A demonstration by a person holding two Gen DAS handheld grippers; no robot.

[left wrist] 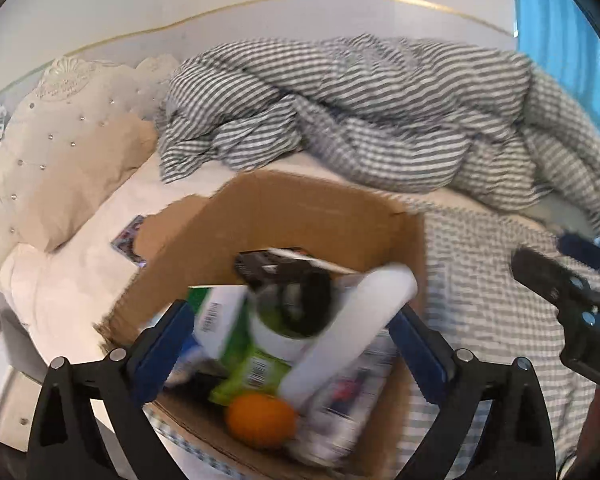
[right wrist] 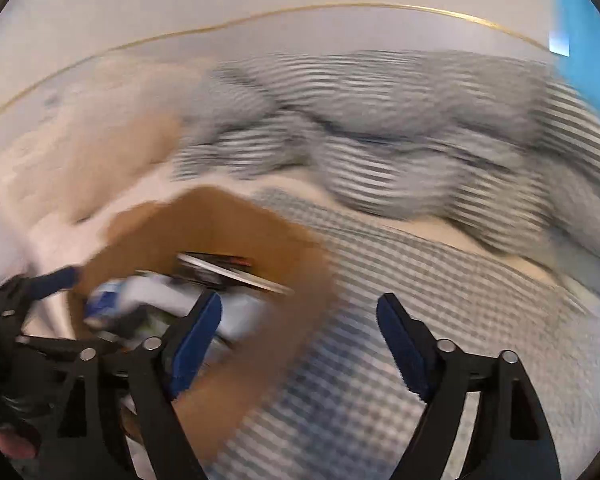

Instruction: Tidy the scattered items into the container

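Over the open cardboard box [left wrist: 284, 216] on the bed, the left gripper [left wrist: 292, 344] is hanging with its blue pads spread wide and nothing pinched between them. Below it the box is holding a jumble: a white tube [left wrist: 352, 328] leaning across a green packet [left wrist: 252, 372], a green-and-white carton [left wrist: 216, 320], an orange [left wrist: 260, 420] near the lower wall and a dark flat case [left wrist: 276, 268] standing against the far wall. The right gripper [right wrist: 300, 344] is sitting off to the side, half over the box rim and half over the checked sheet [right wrist: 440, 280], with its jaws likewise parted and empty (its view is badly smeared, so finer detail is lost). One small printed card [left wrist: 130, 240] is lying outside the box on the pale bedding [left wrist: 80, 280], just beside the left flap, so the tidying is looking nearly but not quite finished.

The tube is looking loosely propped, and may be rolling or tipping if a finger clips it. The box is resting on soft bedding, so a push on its wall could be tilting it and spilling things out. The two grippers are working close together and risk knocking each other. The flat card could be hard to pinch off yielding fabric, and the striped duvet [left wrist: 360, 112] bunched behind could be hiding further strays.
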